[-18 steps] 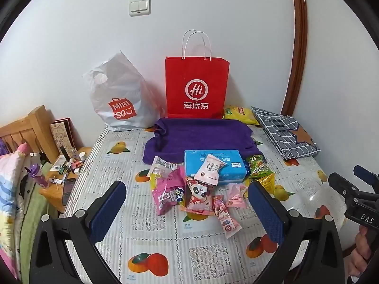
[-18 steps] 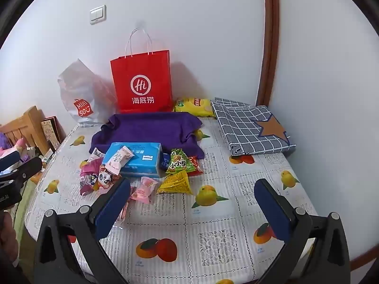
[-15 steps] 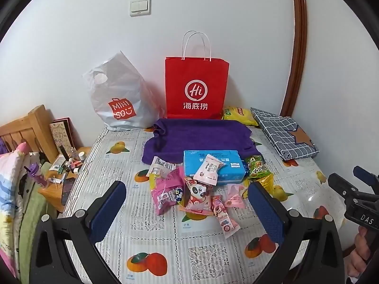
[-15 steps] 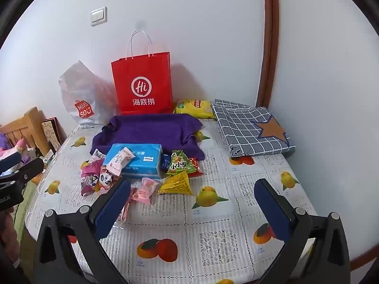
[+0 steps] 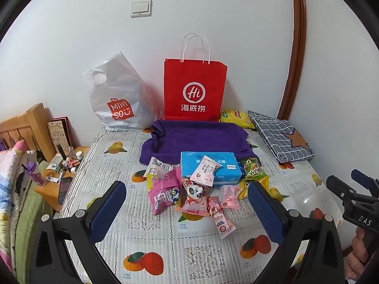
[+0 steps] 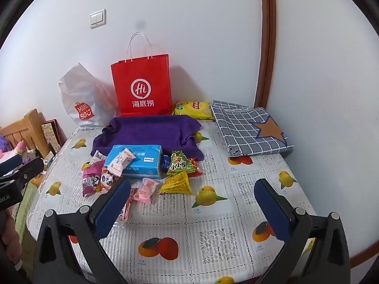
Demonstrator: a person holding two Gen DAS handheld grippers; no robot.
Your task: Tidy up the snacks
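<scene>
Left gripper [image 5: 187,209] fingers spread wide, nothing between the pads, hovering above the near half of the bench [image 5: 151,243]; right gripper [image 6: 191,209] same: fingers wide apart, empty, over bare fruit-print cloth; right gripper's body also shows at 3 o'clock in the left wrist view, a hand [image 5: 357,258] under it.

Snack pile [image 5: 196,189] sits mid-bench, dead centre in the left wrist view, at 10 o'clock from centre in the right wrist view; neither gripper touches it.

Pile contents: blue tissue pack [image 5: 210,168] at the back; white-pink packet [image 5: 205,171] leaning on its front; pink pouch [image 5: 163,193] at 9 o'clock of the pile; panda packet [image 5: 194,196] just beside it; long pink stick pack [image 5: 220,217] at 6 o'clock, lying flat; small pink sweet packet [image 5: 229,197] at 4 o'clock; green snack bag [image 6: 178,163] touching the tissue pack's right end; yellow pyramid pack [image 6: 176,183] just in front of the green one.

Behind the pile: purple towel [image 5: 196,139], crumpled, tissue pack touching its front edge; at 12 o'clock a red paper bag [image 5: 194,90] upright against the wall; white plastic bag [image 5: 118,97] at 11 o'clock; yellow chip bag [image 6: 191,108] at 1 o'clock, lying flat beside the red bag; folded grid-pattern cloth [image 6: 248,127] at 2 o'clock, well apart from the pile.
</scene>
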